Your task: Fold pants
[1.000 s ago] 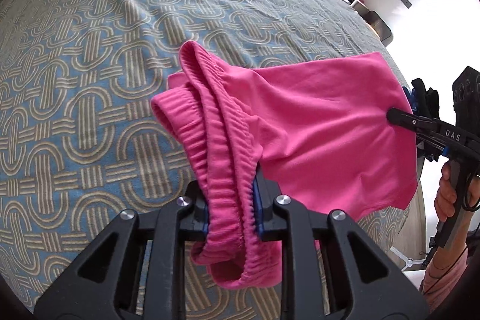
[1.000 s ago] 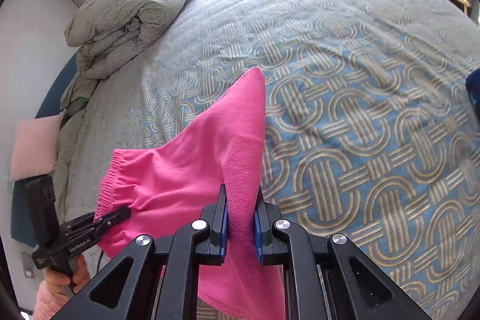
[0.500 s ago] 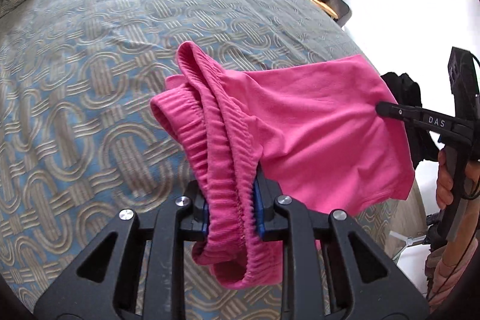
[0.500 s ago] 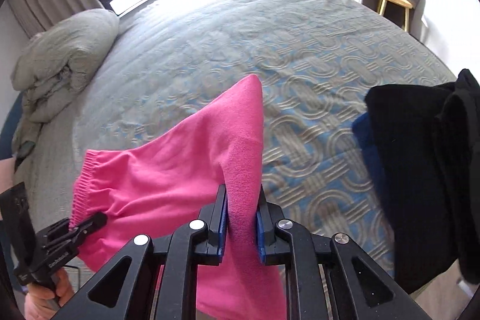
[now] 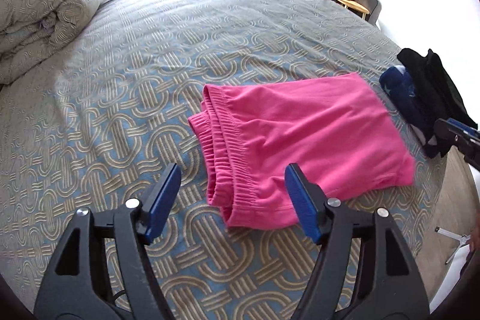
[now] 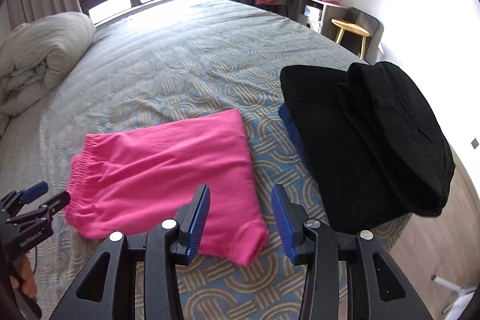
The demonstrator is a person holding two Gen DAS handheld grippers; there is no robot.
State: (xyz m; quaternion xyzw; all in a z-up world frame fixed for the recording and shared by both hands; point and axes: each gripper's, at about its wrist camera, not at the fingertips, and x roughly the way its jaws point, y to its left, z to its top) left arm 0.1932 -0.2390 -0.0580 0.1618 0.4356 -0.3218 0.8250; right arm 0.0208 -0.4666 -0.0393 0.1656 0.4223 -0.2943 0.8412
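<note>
The pink pants [image 5: 303, 140] lie folded flat on the patterned bedspread [image 5: 126, 98], waistband toward the left. They also show in the right wrist view [image 6: 162, 179]. My left gripper [image 5: 232, 201] is open and empty, just in front of the waistband end. My right gripper [image 6: 240, 222] is open and empty, just in front of the pants' near right corner. The left gripper shows at the left edge of the right wrist view [image 6: 39, 197], and the right gripper's tip shows at the right edge of the left wrist view [image 5: 456, 134].
A stack of folded black clothes [image 6: 369, 140] on a dark blue one [image 5: 402, 98] lies right of the pants near the bed's edge. A rolled duvet [image 5: 42, 17] lies at the far left. A stool [image 6: 351, 29] and dresser stand beyond the bed.
Both grippers have let go of the pink pants and opened. The pants, held up before, now lie flat on the bed, and both grippers have drawn back from them.
</note>
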